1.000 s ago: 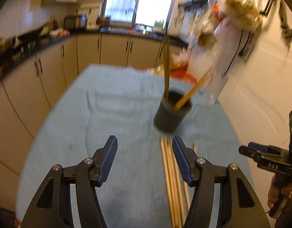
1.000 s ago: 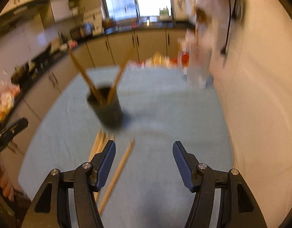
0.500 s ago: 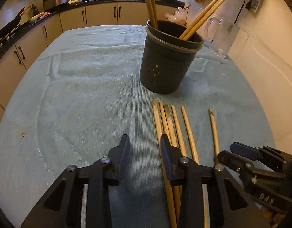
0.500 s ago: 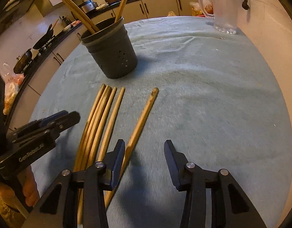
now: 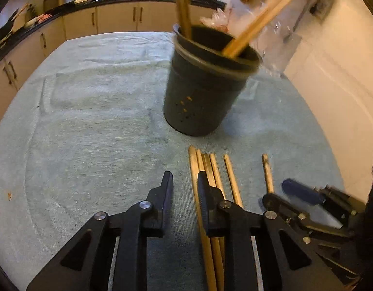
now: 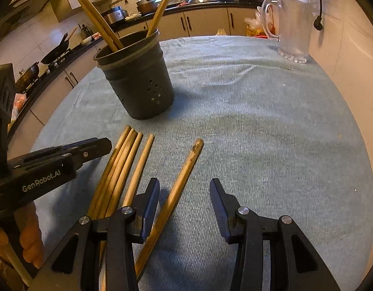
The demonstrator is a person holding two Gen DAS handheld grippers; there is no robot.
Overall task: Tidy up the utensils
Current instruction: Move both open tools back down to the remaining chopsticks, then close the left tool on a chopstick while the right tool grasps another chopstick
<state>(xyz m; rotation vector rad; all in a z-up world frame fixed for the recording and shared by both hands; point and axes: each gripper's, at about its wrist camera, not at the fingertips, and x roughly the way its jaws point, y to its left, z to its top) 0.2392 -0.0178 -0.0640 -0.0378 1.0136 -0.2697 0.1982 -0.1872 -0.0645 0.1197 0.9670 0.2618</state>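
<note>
Our left hand-held gripper [image 5: 185, 186] hangs low over the desk's pale blue-green cloth [image 5: 89, 121], its jaws narrowed to a slim gap with nothing between them; its right finger lies over the leftmost of the loose bamboo chopsticks [image 5: 216, 169]. We count four of these plain tan round sticks side by side, a fifth just apart, and a sixth [image 5: 267, 172], with a darkened tip, further right. Beyond them stands the dark grey perforated plastic utensil holder [image 5: 203, 92], blurred, with more chopsticks leaning out of it.

From the right wrist, our right hand-held gripper [image 6: 185, 198] is about half open and empty, the stained-tipped stick [image 6: 179, 186] running between its fingers near the left one. The holder [image 6: 137, 82] stands upright past the bundle [image 6: 123, 167]; a clear glass jug [image 6: 293, 29] sits far right.
</note>
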